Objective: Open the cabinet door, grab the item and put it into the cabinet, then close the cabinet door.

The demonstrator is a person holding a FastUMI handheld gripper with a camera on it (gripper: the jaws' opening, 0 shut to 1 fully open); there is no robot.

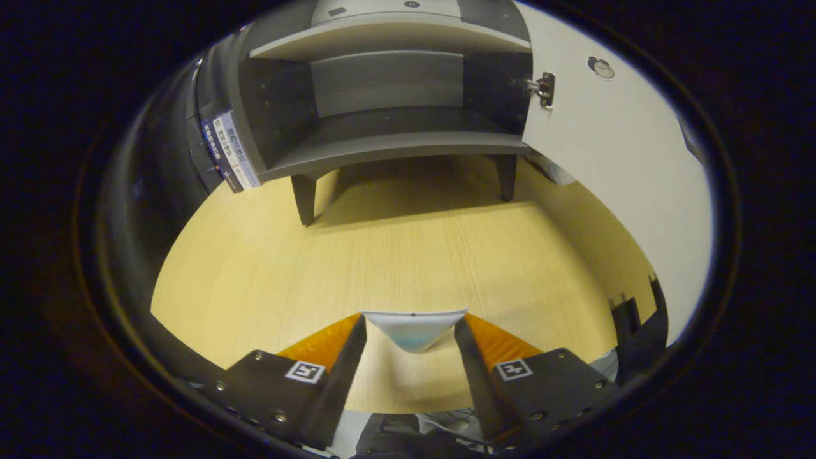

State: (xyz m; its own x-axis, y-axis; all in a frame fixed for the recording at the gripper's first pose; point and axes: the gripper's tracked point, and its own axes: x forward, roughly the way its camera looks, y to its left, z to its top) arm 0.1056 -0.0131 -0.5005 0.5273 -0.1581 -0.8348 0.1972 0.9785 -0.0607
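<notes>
Fingers [413, 347]: closed on a pale, wedge-shaped item [414, 328], both pressing its sides; it is carried clear of the surface, pointed toward the cabinet, presumably ready for insertion.

Tabletop [395, 255]: light wood grain, bare between fingers and cabinet, giving an unobstructed approach.

Cabinet [389, 108]: grey, on short dark legs, standing at the far side of the tabletop, well beyond the fingers. Interior open, one upper shelf, lower compartment vacant; judged the likely destination.

Cabinet door [612, 159]: white, swung fully out on the right, hence the opening step appears done. Closing remains.

Books [229, 153]: a few upright spines just beside the cabinet's left wall.

Hinge [542, 86]: metal, joining door to the cabinet's right wall.

Round fitting [600, 67]: small, on the door's inner face; purpose unclear.
</notes>
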